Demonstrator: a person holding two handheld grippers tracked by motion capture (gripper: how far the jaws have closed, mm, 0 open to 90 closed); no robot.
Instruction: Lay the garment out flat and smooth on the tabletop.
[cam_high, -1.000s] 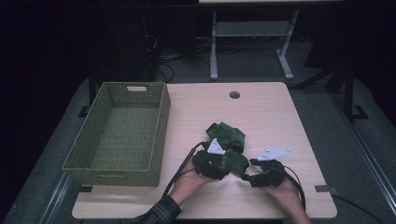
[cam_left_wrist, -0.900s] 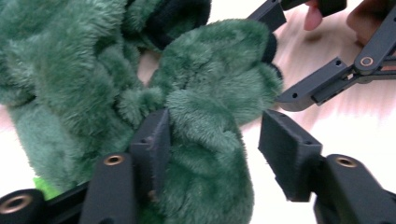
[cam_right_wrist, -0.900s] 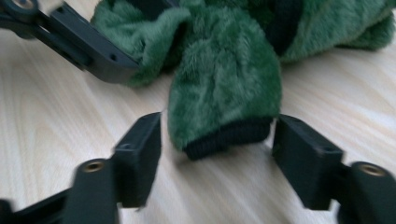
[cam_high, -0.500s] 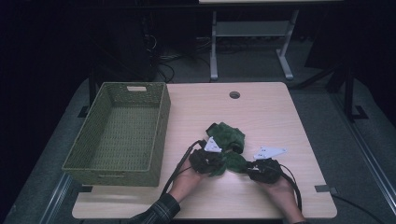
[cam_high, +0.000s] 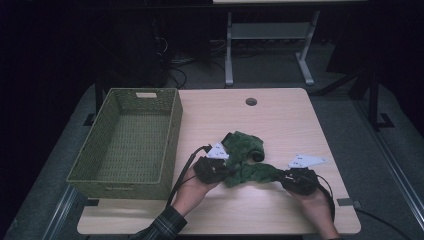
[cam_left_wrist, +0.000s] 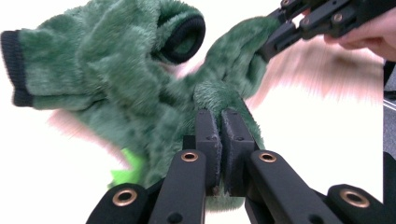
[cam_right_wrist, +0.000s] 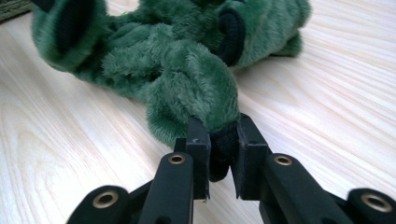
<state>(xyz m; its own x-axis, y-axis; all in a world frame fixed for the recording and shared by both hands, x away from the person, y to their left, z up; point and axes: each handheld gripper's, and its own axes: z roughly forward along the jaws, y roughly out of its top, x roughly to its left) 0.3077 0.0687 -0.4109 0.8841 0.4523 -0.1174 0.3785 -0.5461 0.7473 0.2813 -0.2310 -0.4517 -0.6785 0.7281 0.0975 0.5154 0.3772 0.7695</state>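
A fuzzy green garment (cam_high: 245, 147) with black cuffs lies on the wooden table (cam_high: 285, 120), and part of it is stretched between my two grippers. My left gripper (cam_high: 227, 172) is shut on its left end; in the left gripper view the jaws (cam_left_wrist: 222, 119) pinch green fleece (cam_left_wrist: 116, 79). My right gripper (cam_high: 281, 178) is shut on the right end, its pads (cam_right_wrist: 200, 140) clamping a black cuff of the garment (cam_right_wrist: 177, 70). Both pairs of jaws have just been closing on the fabric. The right gripper (cam_left_wrist: 275, 35) also appears far off in the left gripper view.
A green woven basket (cam_high: 175, 127) stands empty on the table's left side, close to my left hand. A round cable hole (cam_high: 251, 101) sits near the far edge. Beyond the table are a dark floor and a metal frame (cam_high: 270, 35).
Both grippers went from open to shut on the garment's ends. The hands then drew apart, left hand leftward and right hand rightward, pulling the fabric into a band between them.
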